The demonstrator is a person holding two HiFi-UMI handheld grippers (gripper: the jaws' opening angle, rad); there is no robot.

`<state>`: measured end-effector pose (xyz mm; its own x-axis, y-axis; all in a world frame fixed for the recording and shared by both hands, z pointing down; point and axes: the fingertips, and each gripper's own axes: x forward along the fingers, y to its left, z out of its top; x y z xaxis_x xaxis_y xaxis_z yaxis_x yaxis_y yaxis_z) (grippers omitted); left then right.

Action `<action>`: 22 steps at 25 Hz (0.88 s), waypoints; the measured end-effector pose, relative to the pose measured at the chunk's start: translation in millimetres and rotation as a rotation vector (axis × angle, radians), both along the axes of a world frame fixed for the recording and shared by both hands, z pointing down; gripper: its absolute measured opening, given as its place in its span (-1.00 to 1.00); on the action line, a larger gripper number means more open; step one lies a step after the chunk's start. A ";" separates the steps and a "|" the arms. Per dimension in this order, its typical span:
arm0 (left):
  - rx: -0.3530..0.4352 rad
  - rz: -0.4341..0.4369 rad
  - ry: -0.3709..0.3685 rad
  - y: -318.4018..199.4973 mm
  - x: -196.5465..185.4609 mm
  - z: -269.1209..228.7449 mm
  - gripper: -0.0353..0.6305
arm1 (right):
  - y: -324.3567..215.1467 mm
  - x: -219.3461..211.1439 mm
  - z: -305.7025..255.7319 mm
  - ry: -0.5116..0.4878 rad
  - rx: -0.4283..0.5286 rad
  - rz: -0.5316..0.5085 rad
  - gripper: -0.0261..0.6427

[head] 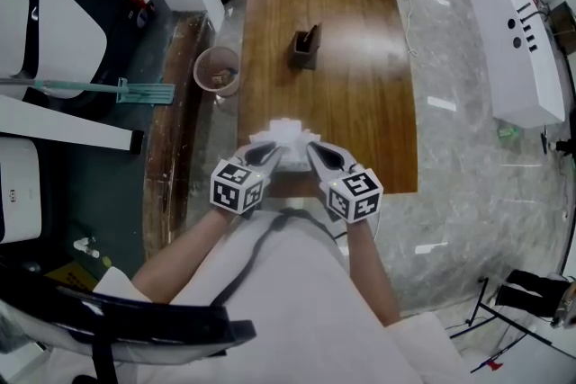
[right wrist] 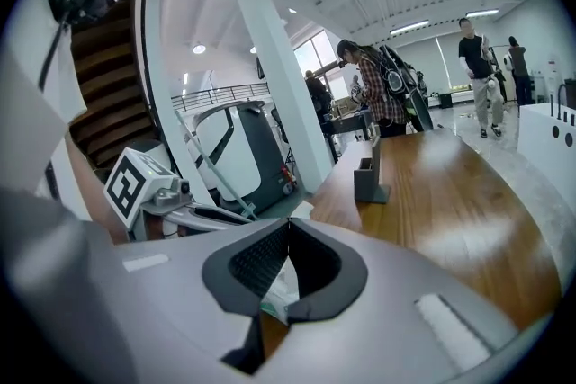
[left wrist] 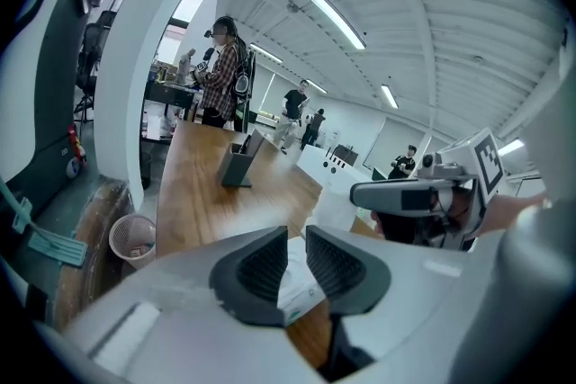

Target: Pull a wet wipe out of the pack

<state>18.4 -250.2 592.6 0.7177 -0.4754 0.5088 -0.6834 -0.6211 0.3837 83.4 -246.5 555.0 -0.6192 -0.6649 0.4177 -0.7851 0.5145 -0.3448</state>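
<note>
The wet wipe pack (head: 284, 133) is white with some green print and hangs just over the near edge of the wooden table (head: 360, 103). My left gripper (head: 273, 150) grips its left side; in the left gripper view the pack (left wrist: 297, 281) fills the narrow gap between the dark pads. My right gripper (head: 312, 150) holds its right side. In the right gripper view the tips (right wrist: 288, 227) meet, with a thin white, green-printed edge of the pack (right wrist: 280, 285) pinched below them. Whether a single wipe sticks out I cannot tell.
A dark holder (head: 306, 48) stands mid-table. A mesh waste bin (head: 218, 72) sits on the floor off the table's left edge, beside a long-handled mop (head: 117, 88). A white cabinet (head: 526, 49) stands at the right. People stand beyond the table's far end (left wrist: 220, 72).
</note>
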 end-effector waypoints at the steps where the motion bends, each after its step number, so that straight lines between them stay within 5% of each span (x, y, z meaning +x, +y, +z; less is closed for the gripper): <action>1: 0.009 -0.003 0.007 -1.4 -0.3 -5.2 -0.67 | 0.4 1.0 -6.6 -0.012 0.014 0.007 -0.89; 13: 0.124 -0.014 0.061 -11.2 -4.8 -56.6 -0.67 | 2.7 15.2 -67.8 -0.067 0.174 0.092 -0.89; 22: 0.145 -0.017 0.077 -15.3 -6.5 -67.1 -0.68 | 5.1 17.9 -76.9 -0.068 0.203 0.119 -0.89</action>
